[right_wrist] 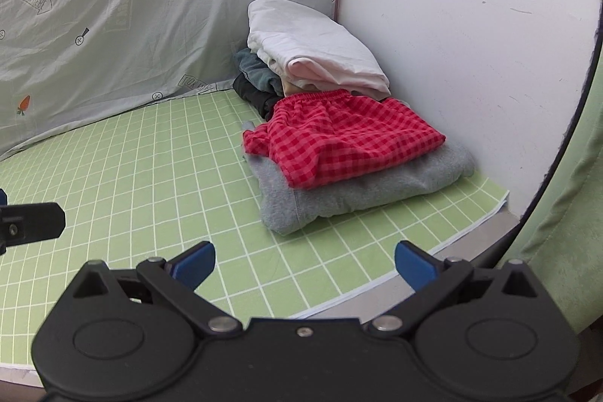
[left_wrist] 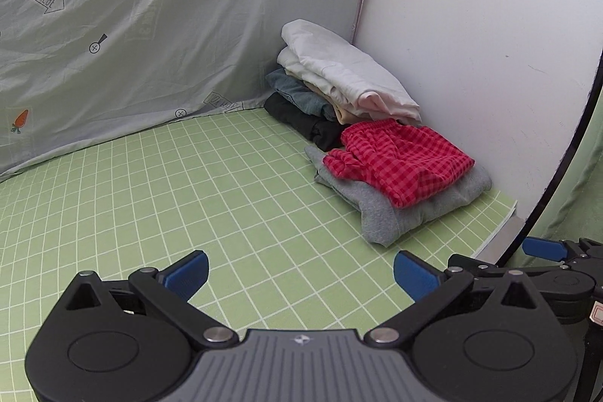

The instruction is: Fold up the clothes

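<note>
**Folded clothes stacked in the corner, both grippers empty**

The red checked shorts [right_wrist: 339, 134] lie folded on top of a folded grey sweatshirt [right_wrist: 361, 187], which rests on the green gridded mat [right_wrist: 132, 168] close to the white wall [right_wrist: 471, 25]. Just behind them, in the corner, stands a taller pile: a white garment [right_wrist: 312, 44] on top, then something cream, a blue-grey piece [left_wrist: 297, 93] and a black one [left_wrist: 297, 117] at the bottom (the cream layer is mostly hidden). A grey sheet printed with carrots and arrows [left_wrist: 132, 6] hangs along the mat's far edge.

The left gripper [left_wrist: 299, 274] hovers above bare mat with its blue fingers [left_wrist: 188, 274] spread wide, holding nothing. The right gripper [right_wrist: 303, 266] is likewise released and empty, near the mat's front edge, well apart from the clothes.
</note>
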